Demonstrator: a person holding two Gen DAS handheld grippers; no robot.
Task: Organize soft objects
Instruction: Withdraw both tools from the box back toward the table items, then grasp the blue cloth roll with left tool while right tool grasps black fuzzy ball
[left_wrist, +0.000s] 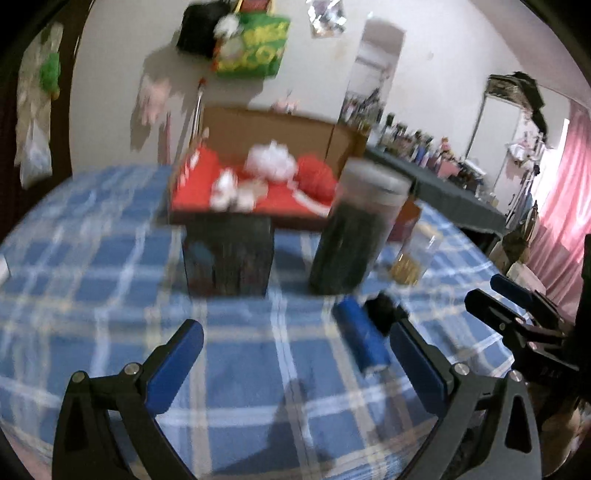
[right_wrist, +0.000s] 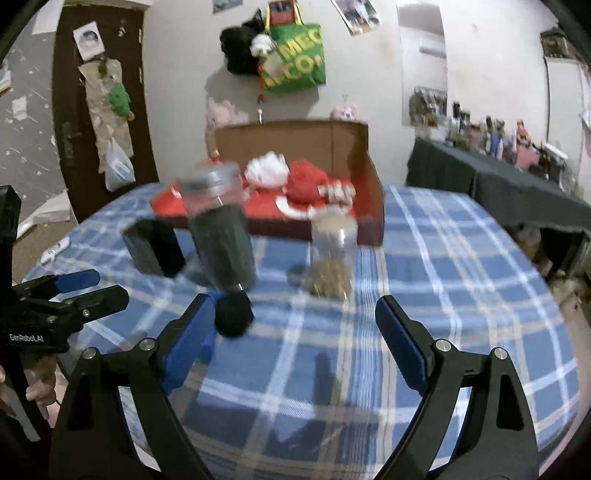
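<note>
Both grippers, left (left_wrist: 295, 363) and right (right_wrist: 291, 339), gaped wide and empty; careless reaching risked toppling the tall dark-filled plastic jar (right_wrist: 221, 236) beside the small black fuzzy ball (right_wrist: 233, 314)

Right gripper (right_wrist: 291, 332) hangs above the blue plaid tablecloth (right_wrist: 461, 266), jaws wide apart with nothing between them. A black ball (right_wrist: 233, 314) lies beside its left finger. Behind stand a dark-filled jar (right_wrist: 221, 236), a smaller jar (right_wrist: 332, 254) and a cardboard box (right_wrist: 295, 147) holding red and white soft items.

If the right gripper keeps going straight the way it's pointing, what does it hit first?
Probably the clear plastic jar with brownish contents, standing on the blue checked tablecloth ahead of the open right gripper; blur leaves depth uncertain.
</note>
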